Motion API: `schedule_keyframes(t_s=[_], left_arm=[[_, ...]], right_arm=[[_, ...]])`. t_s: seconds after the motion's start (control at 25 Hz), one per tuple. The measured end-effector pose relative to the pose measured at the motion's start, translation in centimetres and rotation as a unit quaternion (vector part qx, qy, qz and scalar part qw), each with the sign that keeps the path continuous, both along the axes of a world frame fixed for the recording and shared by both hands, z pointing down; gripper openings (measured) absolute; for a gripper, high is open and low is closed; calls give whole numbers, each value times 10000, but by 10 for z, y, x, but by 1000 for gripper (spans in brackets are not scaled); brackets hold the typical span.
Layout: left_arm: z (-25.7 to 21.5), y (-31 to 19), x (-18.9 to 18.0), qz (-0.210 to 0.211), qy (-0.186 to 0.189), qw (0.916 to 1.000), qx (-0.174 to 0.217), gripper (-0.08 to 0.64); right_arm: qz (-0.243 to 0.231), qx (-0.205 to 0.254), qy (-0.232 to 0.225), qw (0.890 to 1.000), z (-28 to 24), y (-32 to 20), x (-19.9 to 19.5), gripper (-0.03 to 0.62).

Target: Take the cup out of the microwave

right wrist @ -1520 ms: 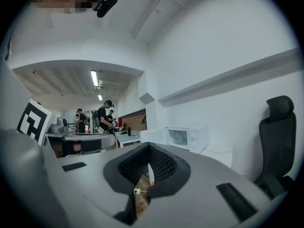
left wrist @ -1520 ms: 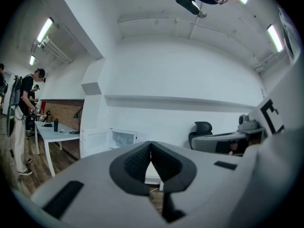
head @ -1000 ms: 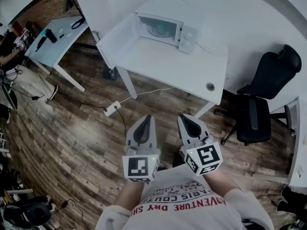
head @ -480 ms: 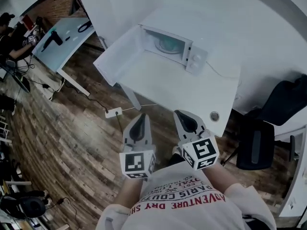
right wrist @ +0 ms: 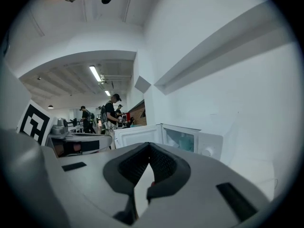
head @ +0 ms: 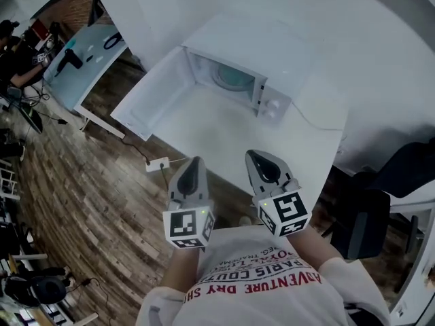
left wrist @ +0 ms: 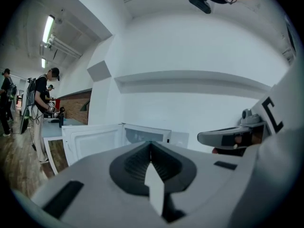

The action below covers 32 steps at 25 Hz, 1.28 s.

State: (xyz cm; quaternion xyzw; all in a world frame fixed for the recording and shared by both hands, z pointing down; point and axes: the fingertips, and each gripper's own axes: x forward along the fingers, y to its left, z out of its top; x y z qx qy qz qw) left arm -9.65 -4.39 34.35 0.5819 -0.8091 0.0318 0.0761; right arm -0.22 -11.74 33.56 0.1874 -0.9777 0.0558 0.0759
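Cup (head: 234, 80), pale teal, inside microwave (head: 262, 45)

1. A white surface (head: 224, 138) lies just ahead of your left tongs (head: 193, 163) and right tongs (head: 255, 158).
2. A power strip (head: 158, 164) lies just left of your left tongs.
3. A black chair (head: 370, 216) stands to the right of your right tongs.

Inside the open microwave (head: 270, 104) the cup (head: 230, 80) is only a small, pale teal blur, and its shape and handle cannot be told. In the left gripper view, the left gripper (left wrist: 151, 148) hides the microwave's lower part and the worktop (head: 224, 141). The black chair (head: 367, 226) is cut off at the head view's right edge. The people (head: 17, 56) at the far desk (head: 88, 53) are too small to make out.
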Motion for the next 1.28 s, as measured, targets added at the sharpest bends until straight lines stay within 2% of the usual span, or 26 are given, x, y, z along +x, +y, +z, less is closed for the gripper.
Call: schedule_keyframes(t_s=[0.16,0.32,0.52,0.8,1.0,1.16,1.28], left_arm=[[8,-39,-13,292,95,9995,-95,6],[6,-90,-28,721,117,9973,-2,6],[12,-145,-56,1285,138,9916,-59,6],[18,-205,-107,2213,103,9747,-305,8],[40,-236,-129,2677,147,9621,-505,8],[56,-255,-137,3005,219,9523,-490,8],[67,-267,-139,3146,409,9474,-417,8]], right_arm=[[282,-116,57,9995,11,-31,-2,12],[615,-87,151,9980,17,-69,-16,11],[1137,-217,211,9930,25,-111,-41,11],[1955,-465,83,9796,25,-160,-90,12],[2442,-425,220,9685,38,-184,-111,12],[2676,-436,366,9618,52,-198,-122,12],[2745,-437,498,9593,63,-207,-129,12]])
